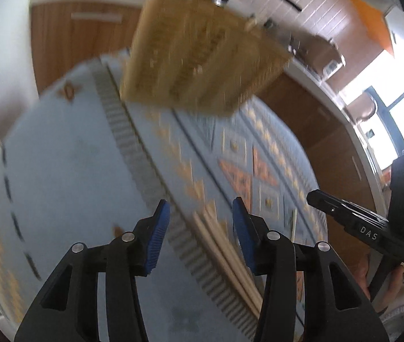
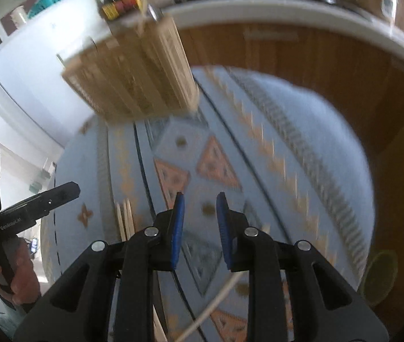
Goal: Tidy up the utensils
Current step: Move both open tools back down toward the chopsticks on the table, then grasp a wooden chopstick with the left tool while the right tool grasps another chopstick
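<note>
We see open patterned tablecloth [image 1: 59, 171] across the left and centre of the left wrist view. The wooden organizer tray [image 1: 196, 57] blocks the top centre. Wooden sticks [image 1: 224, 250] lie low, right of centre. The right gripper [image 1: 324, 199] occupies the lower right edge.

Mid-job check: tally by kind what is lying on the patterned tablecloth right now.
Slatted wooden utensil tray: 1
Pale wooden sticks, chopstick-like, lying bundled: 3 tips show (blurred, there may be more)
Thin white piece lying apart from the bundle, too blurred to name: 1
Total: 5
</note>
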Demonstrator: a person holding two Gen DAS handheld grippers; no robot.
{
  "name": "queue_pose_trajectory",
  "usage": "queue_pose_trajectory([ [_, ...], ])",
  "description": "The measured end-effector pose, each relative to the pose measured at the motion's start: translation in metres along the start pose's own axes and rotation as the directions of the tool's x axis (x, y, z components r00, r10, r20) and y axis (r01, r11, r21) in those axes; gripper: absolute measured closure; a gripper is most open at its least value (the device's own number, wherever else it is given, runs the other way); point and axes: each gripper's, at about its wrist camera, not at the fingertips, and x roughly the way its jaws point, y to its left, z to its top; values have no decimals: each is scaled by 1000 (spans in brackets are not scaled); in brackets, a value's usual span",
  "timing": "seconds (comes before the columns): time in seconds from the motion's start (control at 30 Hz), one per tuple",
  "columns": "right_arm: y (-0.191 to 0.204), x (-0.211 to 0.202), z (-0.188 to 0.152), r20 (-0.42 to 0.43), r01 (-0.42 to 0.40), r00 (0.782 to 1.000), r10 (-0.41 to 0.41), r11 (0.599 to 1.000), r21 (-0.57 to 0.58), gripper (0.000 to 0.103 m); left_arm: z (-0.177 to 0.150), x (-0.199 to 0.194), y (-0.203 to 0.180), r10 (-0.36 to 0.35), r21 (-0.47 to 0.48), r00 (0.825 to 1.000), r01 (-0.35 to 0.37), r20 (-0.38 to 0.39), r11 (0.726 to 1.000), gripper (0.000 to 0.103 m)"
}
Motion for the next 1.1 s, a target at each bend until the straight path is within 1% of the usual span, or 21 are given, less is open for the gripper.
queue_pose_trajectory([
  [0.07, -11, 5, -15, -25, -34, 999, 35, 998, 45, 82, -15, 10, -3, -2, 7, 999, 2, -42, 1000, 59],
  [0.1, -15, 6, -22, -30, -42, 999, 44, 997, 64, 80, -21, 14, -4, 1, 14, 999, -1, -53, 1000, 59],
  [0.17, -22, 7, -29, -23, -44, 999, 46, 995, 95, 70, -31, 18, -11, 18, 29, 998, -16, -67, 999, 57],
  [0.2, -26, 6, -34, -12, -44, 999, 45, 992, 115, 61, -33, 20, -13, 23, 36, 997, -21, -71, 999, 56],
  [0.23, -30, 5, -37, -1, -43, 999, 44, 990, 132, 54, -39, 22, -16, 33, 49, 996, -30, -77, 998, 56],
  [0.33, -36, 5, -47, 9, -53, 999, 52, 986, 161, 54, -49, 30, -24, 75, 97, 994, -68, -80, 993, 56],
  [0.4, -40, 8, -49, 7, -57, 998, 57, 984, 170, 54, -52, 31, -29, 109, 134, 993, -101, -55, 986, 56],
  [0.5, -41, 8, -51, 8, -54, 999, 53, 985, 166, 54, -53, 33, -38, 170, 178, 985, -162, -30, 971, 58],
  [0.57, -42, 5, -51, 27, -57, 998, 53, 984, 170, 54, -53, 36, -44, 212, 195, 977, -206, -13, 959, 58],
  [0.67, -46, 0, -52, 52, -42, 998, 33, 983, 176, 54, -56, 43, -55, 289, 244, 957, -284, 14, 927, 58],
  [0.73, -49, -3, -53, 64, -29, 998, 18, 984, 175, 54, -57, 45, -61, 317, 247, 948, -314, 27, 917, 57],
  [0.8, -52, -5, -56, 65, -20, 998, 9, 986, 168, 54, -57, 45, -61, 323, 233, 946, -319, 23, 919, 59],
  [0.9, -56, -5, -59, 63, -21, 998, 12, 988, 154, 54, -57, 42, -56, 345, 233, 938, -340, 22, 911, 71],
  [1.0, -59, -5, -63, 63, -25, 998, 16, 988, 150, 51, -55, 42, -54, 348, 224, 937, -340, 4, 913, 71],
  [1.07, -60, -5, -63, 66, -37, 997, 27, 988, 149, 51, -53, 43, -56, 362, 215, 932, -354, -1, 910, 70],
  [1.1, -59, -5, -63, 67, -39, 997, 30, 988, 147, 51, -52, 46, -60, 374, 223, 927, -364, 0, 904, 70],
])
